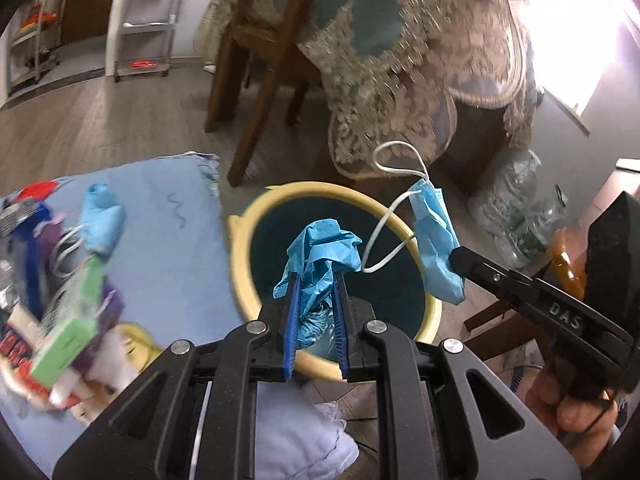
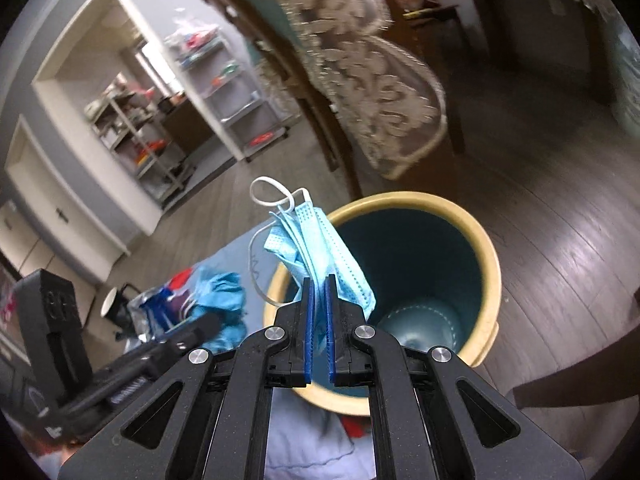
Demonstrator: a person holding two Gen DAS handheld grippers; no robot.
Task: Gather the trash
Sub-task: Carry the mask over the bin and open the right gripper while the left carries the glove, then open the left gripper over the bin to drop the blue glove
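- While both grippers hang over the round cream-rimmed, teal-lined waste bin [image 1: 240, 264], the left gripper [image 1: 316, 276] is clamped on a crumpled blue disposable glove [image 1: 320, 256], bunched between its pads.
- The right gripper [image 2: 319, 280] pinches a pale blue surgical face mask [image 2: 320, 244], its white ear loops dangling above the bin's rim.

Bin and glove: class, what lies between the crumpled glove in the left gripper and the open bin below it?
Nothing: in the left wrist view the glove, pinched by the left gripper, hangs over the bin with only open air between.
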